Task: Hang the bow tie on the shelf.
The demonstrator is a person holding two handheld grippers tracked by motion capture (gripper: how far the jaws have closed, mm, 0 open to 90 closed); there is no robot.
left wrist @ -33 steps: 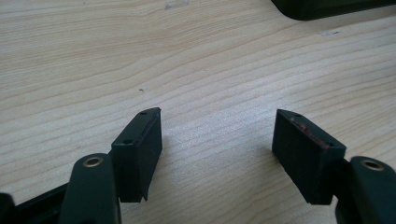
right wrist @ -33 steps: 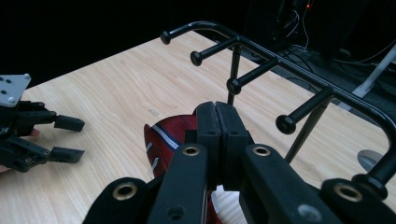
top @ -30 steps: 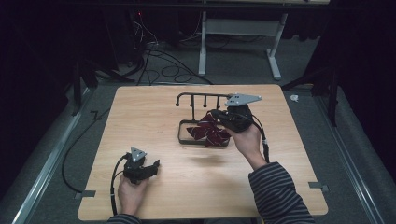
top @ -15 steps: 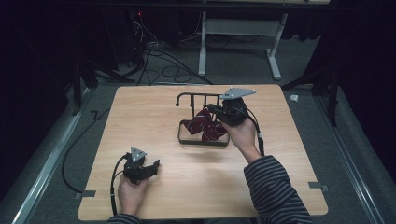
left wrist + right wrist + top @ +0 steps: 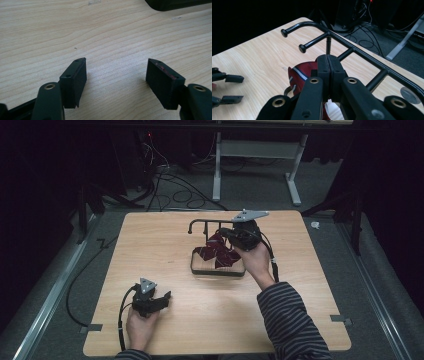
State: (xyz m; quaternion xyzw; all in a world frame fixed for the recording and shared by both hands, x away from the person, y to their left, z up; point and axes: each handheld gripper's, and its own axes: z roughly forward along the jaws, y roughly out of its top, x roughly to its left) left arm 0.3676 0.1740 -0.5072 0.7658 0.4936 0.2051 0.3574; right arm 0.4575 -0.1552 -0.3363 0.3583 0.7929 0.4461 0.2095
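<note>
Both hands out, one gripper each

left gripper (image 5: 161,298) sits low near the front-left, jaws wide apart, left hand (image 5: 140,327) behind it; right gripper (image 5: 226,234) reaches far, jaws pinched tight, right hand (image 5: 256,262) and striped sleeve (image 5: 290,320) trailing back

We see light wooden worktop (image 5: 165,245) on grey carpeted floor (image 5: 350,250). Black wire rack (image 5: 216,270) stands on it right of centre, its rectangular base flat on wood.

Dark red cloth (image 5: 218,252) with a white-edged stripe, crumpled, draped inside the black wire rack (image 5: 200,270) mid-worktop.
</note>
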